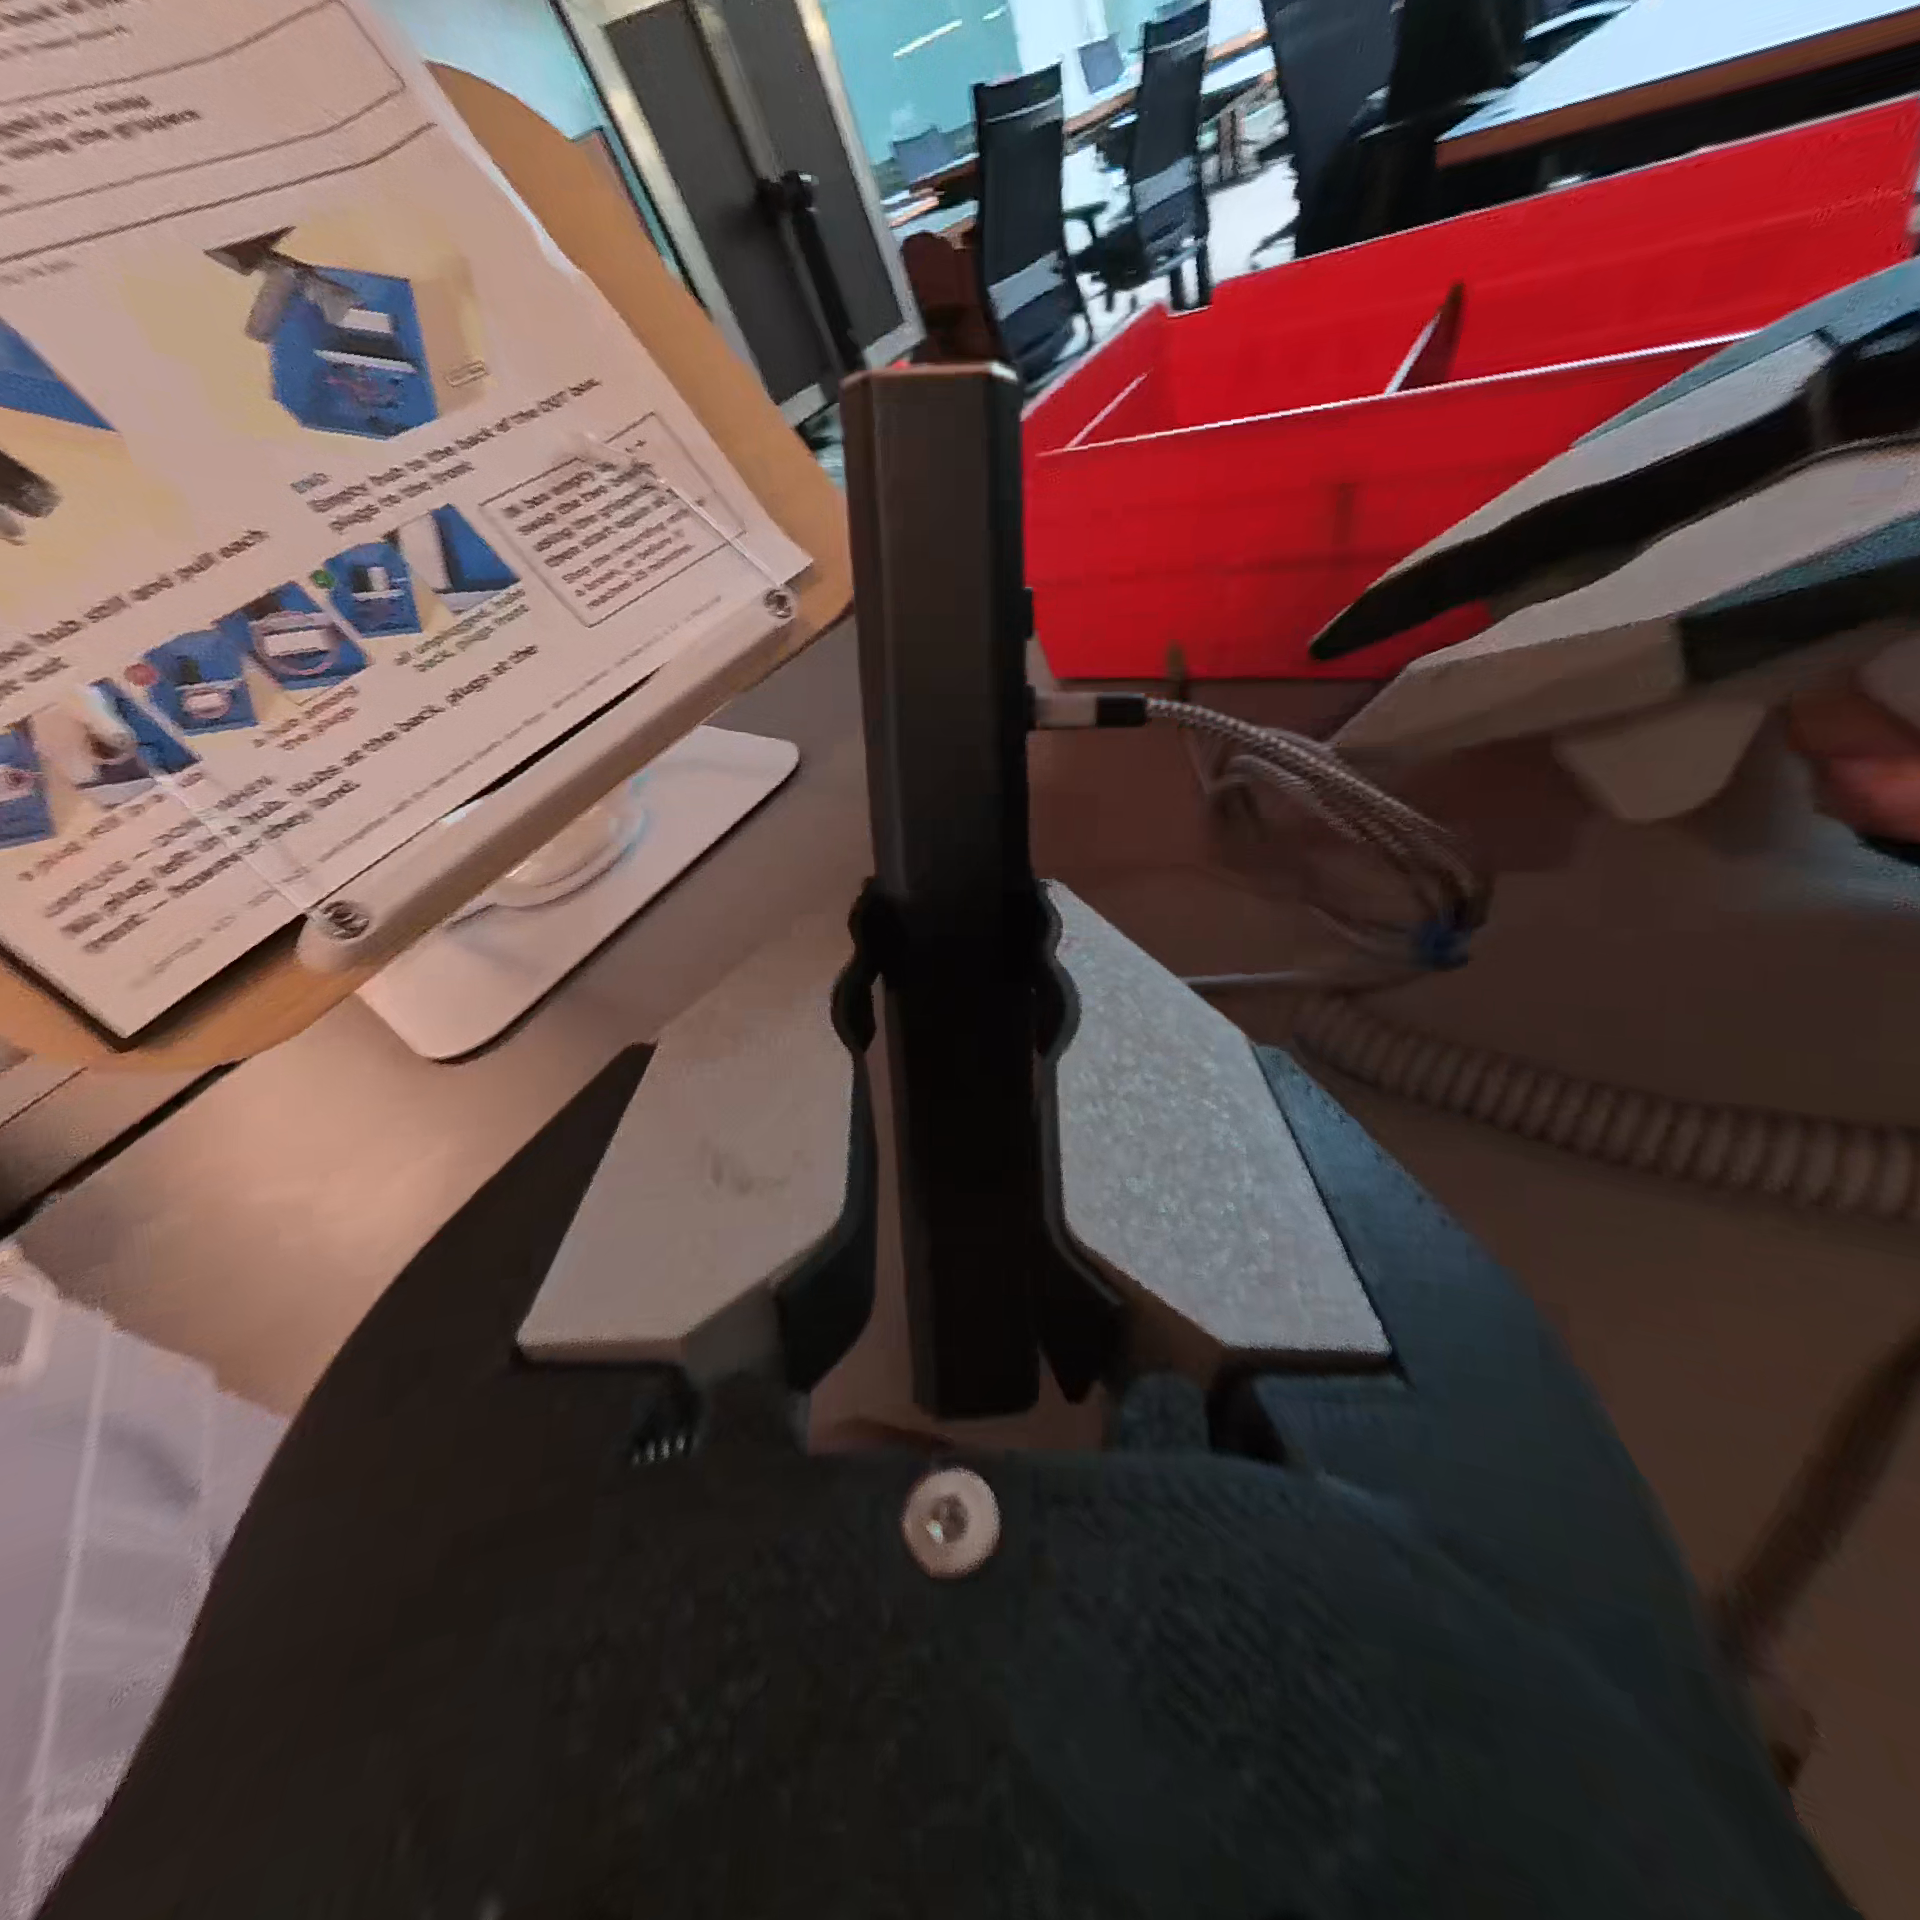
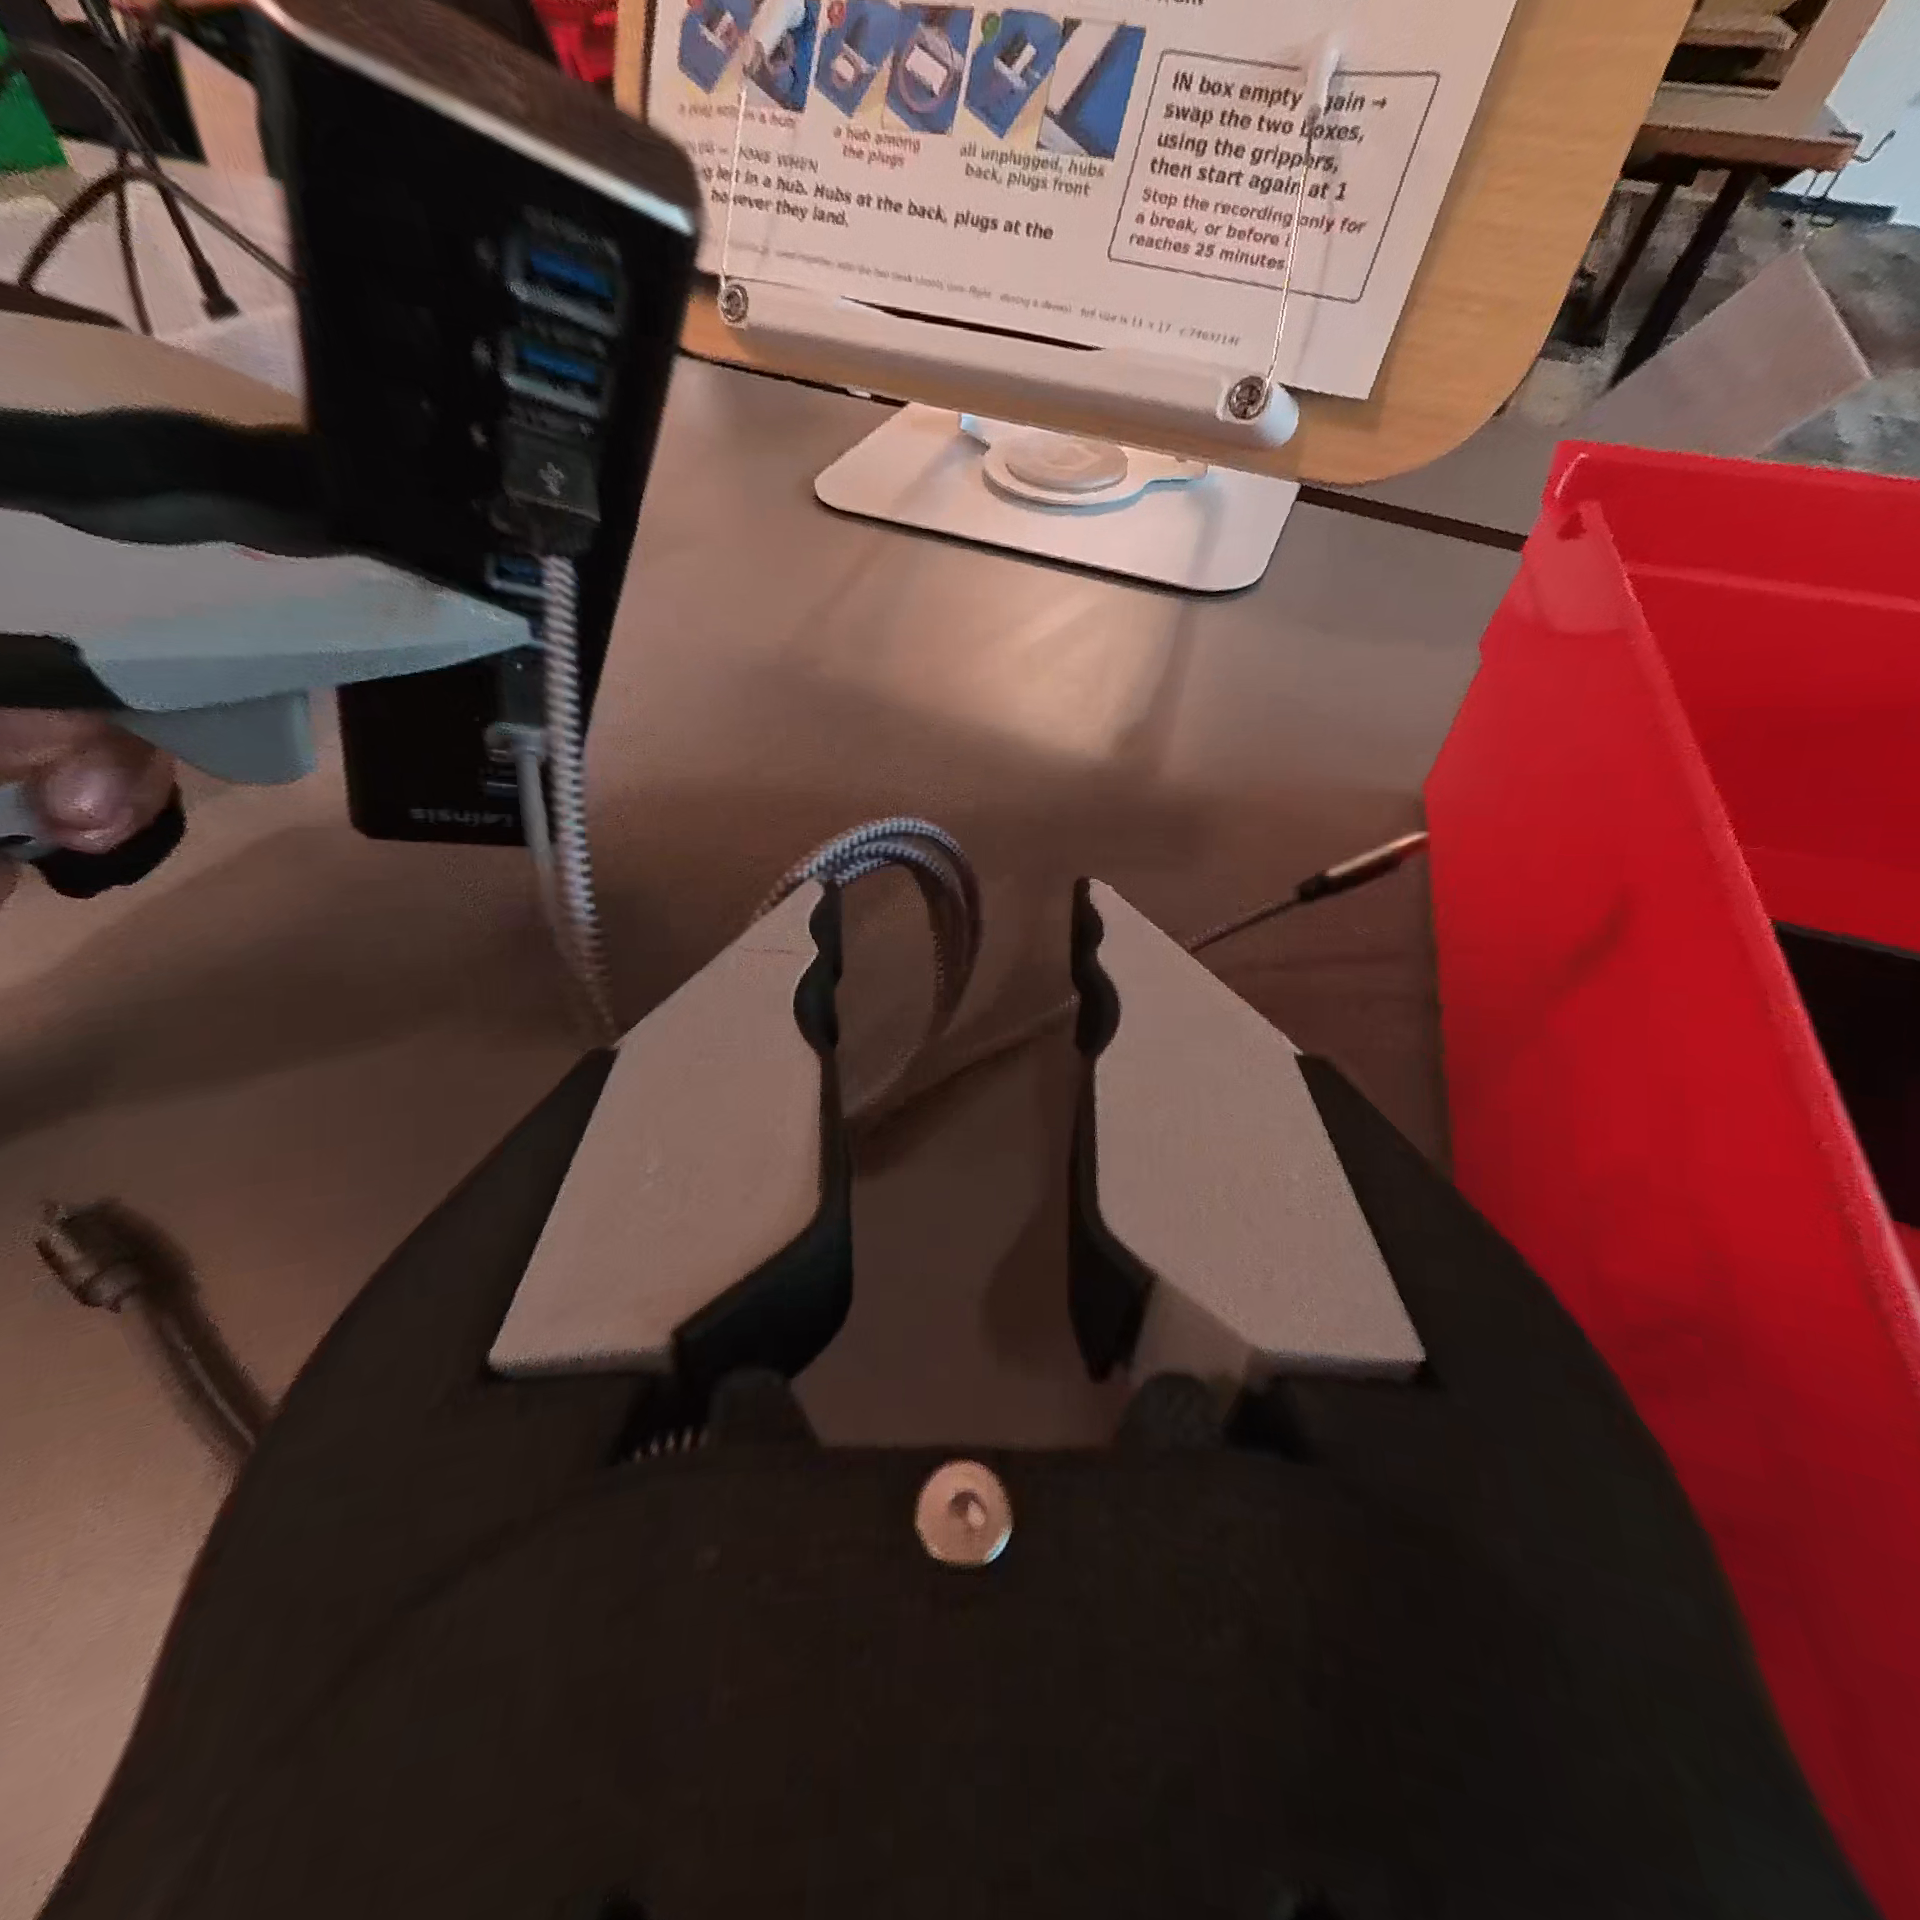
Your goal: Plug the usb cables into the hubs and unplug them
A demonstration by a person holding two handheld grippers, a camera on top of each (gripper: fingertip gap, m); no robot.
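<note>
Left tongs [image 1: 954, 997] are clamped on a dark USB hub [image 1: 940, 727], held upright above the tabletop [image 1: 416, 1174]. A braided cable [image 1: 1340, 800] is plugged into the hub's side at 3 o'clock. Right tongs [image 2: 951, 935] are parted narrowly, gripping nothing, with a cable loop [image 2: 914, 862] just beyond the tips at 12 o'clock. A red bin [image 2: 1704, 935] is seen at 3 o'clock, an instruction sheet on a stand [image 2: 1049, 208] at 12 o'clock.

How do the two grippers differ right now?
The left gripper is shut on the dark hub, held upright above the table; the right gripper is open and holds nothing. A braided cable loops just past the right gripper's fingertips. Both share grey fingers.
</note>
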